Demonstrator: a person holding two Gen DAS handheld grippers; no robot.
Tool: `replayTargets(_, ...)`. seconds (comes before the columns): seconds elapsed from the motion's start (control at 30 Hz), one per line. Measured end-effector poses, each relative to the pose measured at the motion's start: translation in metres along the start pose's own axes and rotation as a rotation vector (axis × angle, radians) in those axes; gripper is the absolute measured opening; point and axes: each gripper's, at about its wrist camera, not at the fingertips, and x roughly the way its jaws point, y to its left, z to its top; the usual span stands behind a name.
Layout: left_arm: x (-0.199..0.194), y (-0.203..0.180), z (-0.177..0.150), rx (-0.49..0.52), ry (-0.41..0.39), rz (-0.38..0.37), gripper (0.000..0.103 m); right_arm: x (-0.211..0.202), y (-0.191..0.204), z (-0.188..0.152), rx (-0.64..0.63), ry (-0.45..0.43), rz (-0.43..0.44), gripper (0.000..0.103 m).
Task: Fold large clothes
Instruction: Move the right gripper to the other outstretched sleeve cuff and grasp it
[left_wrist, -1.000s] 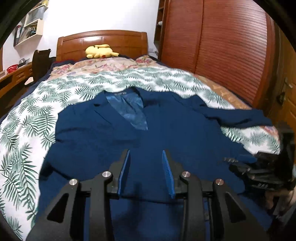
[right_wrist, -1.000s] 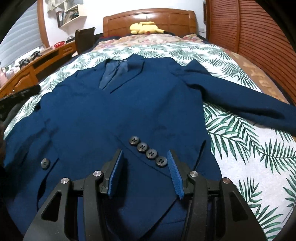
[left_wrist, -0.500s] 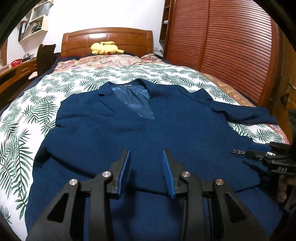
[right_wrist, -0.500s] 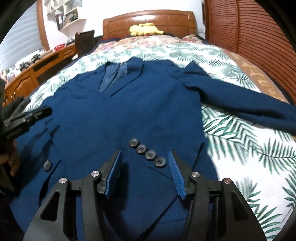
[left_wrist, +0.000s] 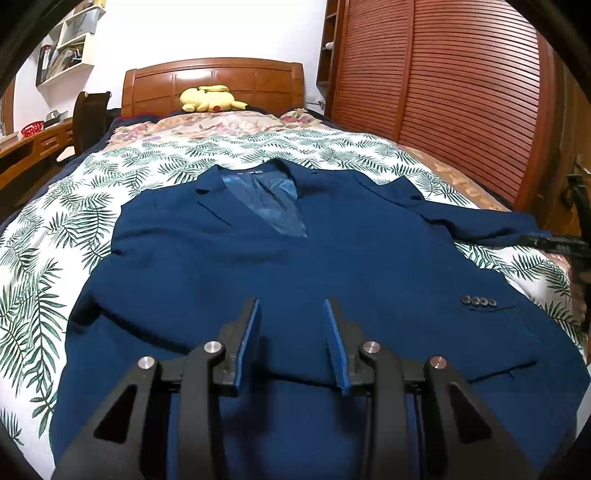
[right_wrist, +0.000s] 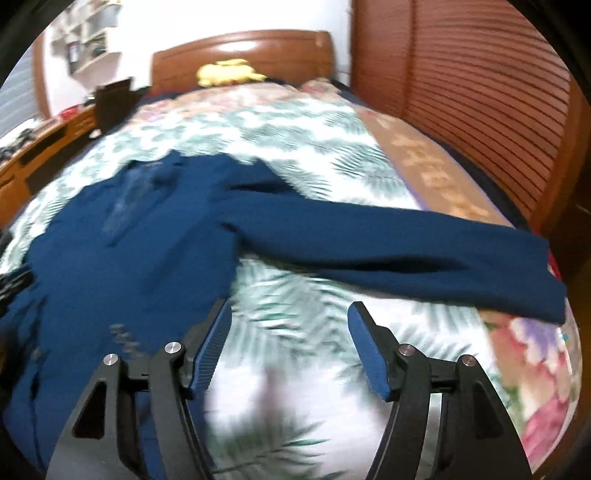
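Note:
A navy blue suit jacket (left_wrist: 332, 266) lies face up on the bed, collar toward the headboard, lining showing at the neck. Its sleeve (right_wrist: 406, 251) stretches out to the right across the bedspread; this view is blurred. A row of sleeve buttons (left_wrist: 478, 301) shows near the jacket's right hem. My left gripper (left_wrist: 291, 314) is open and empty, hovering over the jacket's lower front. My right gripper (right_wrist: 290, 317) is open and empty above the bedspread, right of the jacket body and below the sleeve. It shows at the right edge of the left wrist view (left_wrist: 554, 243).
The bed has a white palm-leaf bedspread (left_wrist: 48, 258) and a wooden headboard (left_wrist: 214, 81) with a yellow plush toy (left_wrist: 210, 99). A slatted wooden wardrobe (left_wrist: 461, 92) runs along the right side. A desk (left_wrist: 26, 147) and a chair stand at the left.
My right gripper has swung right, off the jacket's front and buttons, toward the outstretched sleeve, and opened wider. My left gripper has pulled back a little; the jacket lies flatter.

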Motion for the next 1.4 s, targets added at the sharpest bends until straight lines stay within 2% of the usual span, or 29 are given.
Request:
replayTargets(0.1,0.001,0.000,0.000,0.001,0.004,-0.003,0.034,0.007,-0.038,0.008,0.067,0.015,-0.048,0.067)
replayTargets(0.37,0.003,-0.001,0.001,0.002,0.014,-0.004,0.034,0.013,-0.134,0.017,0.175,0.034,-0.247,0.067)
replayTargets(0.57,0.006,-0.002,0.000,0.012,0.025,-0.004,0.034,0.013,-0.195,0.017,0.305,0.082,-0.333,0.068)
replayTargets(0.63,0.008,-0.003,0.000,0.018,0.032,-0.003,0.034,0.011,-0.207,0.015,0.361,0.093,-0.333,0.068)
replayTargets(0.73,0.009,-0.005,0.000,0.027,0.036,-0.001,0.034,0.009,-0.217,0.012,0.403,0.098,-0.314,0.068)
replayTargets(0.9,0.009,-0.005,-0.001,0.031,0.041,-0.005,0.034,0.018,-0.217,0.005,0.387,0.157,-0.308,0.069)
replayTargets(1.03,0.009,-0.007,-0.001,0.037,0.042,-0.006,0.034,0.021,-0.205,0.002,0.306,0.182,-0.363,0.069)
replayTargets(1.2,0.009,-0.007,-0.001,0.038,0.042,-0.007,0.034,0.010,-0.215,0.000,0.319,0.179,-0.427,0.068)
replayTargets(1.3,0.009,-0.008,-0.001,0.040,0.042,-0.006,0.034,0.005,-0.228,-0.007,0.369,0.183,-0.399,0.068)
replayTargets(1.4,0.009,-0.009,-0.001,0.044,0.044,-0.006,0.034,0.005,-0.227,-0.008,0.359,0.192,-0.385,0.067)
